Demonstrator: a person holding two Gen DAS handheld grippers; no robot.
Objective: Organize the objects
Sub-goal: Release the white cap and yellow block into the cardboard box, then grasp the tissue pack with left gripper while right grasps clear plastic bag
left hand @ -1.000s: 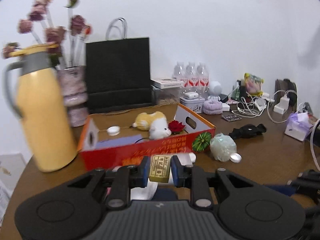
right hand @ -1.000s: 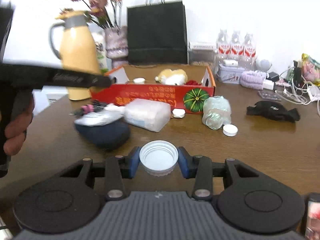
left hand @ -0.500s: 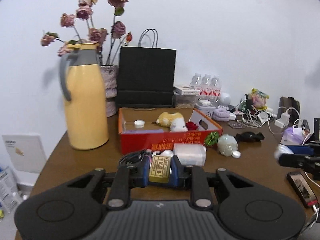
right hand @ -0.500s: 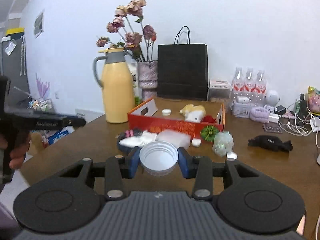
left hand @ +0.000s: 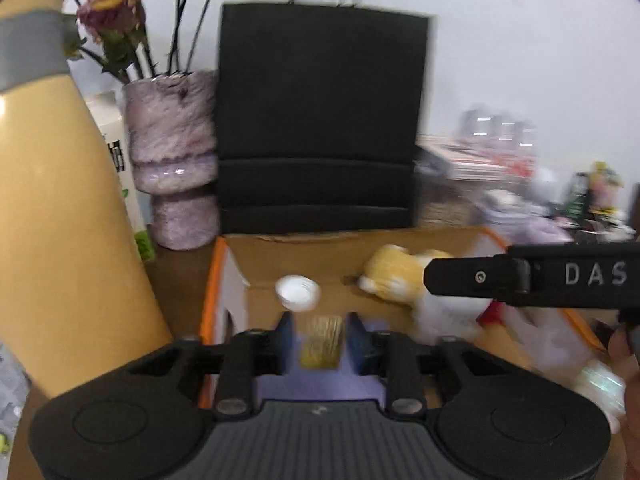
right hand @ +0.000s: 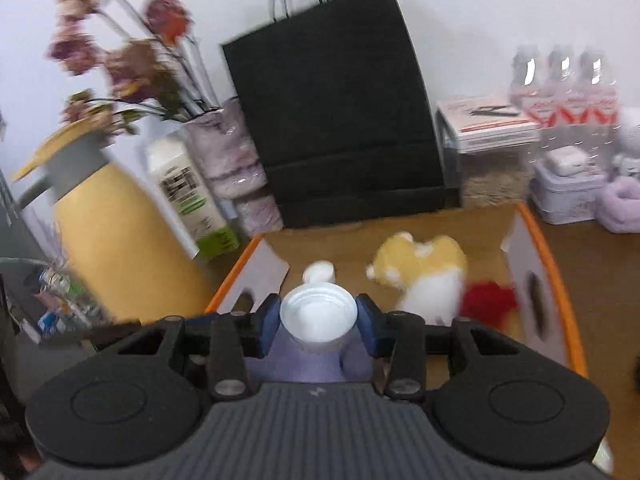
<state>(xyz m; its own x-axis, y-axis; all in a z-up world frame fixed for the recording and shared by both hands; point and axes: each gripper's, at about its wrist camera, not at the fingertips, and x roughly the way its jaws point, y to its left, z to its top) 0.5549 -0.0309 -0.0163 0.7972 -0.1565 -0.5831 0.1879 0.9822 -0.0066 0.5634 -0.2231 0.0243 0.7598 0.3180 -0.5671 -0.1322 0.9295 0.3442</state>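
Both grippers hang over the open orange cardboard box [right hand: 560, 280] that sits in front of the black paper bag [right hand: 336, 120] and beside the yellow jug [left hand: 52, 220]. Inside it lie a plush toy [right hand: 424, 272] and a small white cap [left hand: 298, 293]. The right gripper [right hand: 318, 318] has just been opening, its jaws parted around the white lid [right hand: 318, 314]. The left gripper [left hand: 320, 338] has likewise been opening, with clear gaps beside the small yellow block [left hand: 322, 342].

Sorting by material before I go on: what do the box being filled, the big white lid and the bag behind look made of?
Box: corrugated cardboard, plain brown inside, glossy orange rim.
White lid: likely moulded plastic, smooth with a slight sheen, raised rim.
Black bag: probably matte paper, flat creased panels, thin cord handles.
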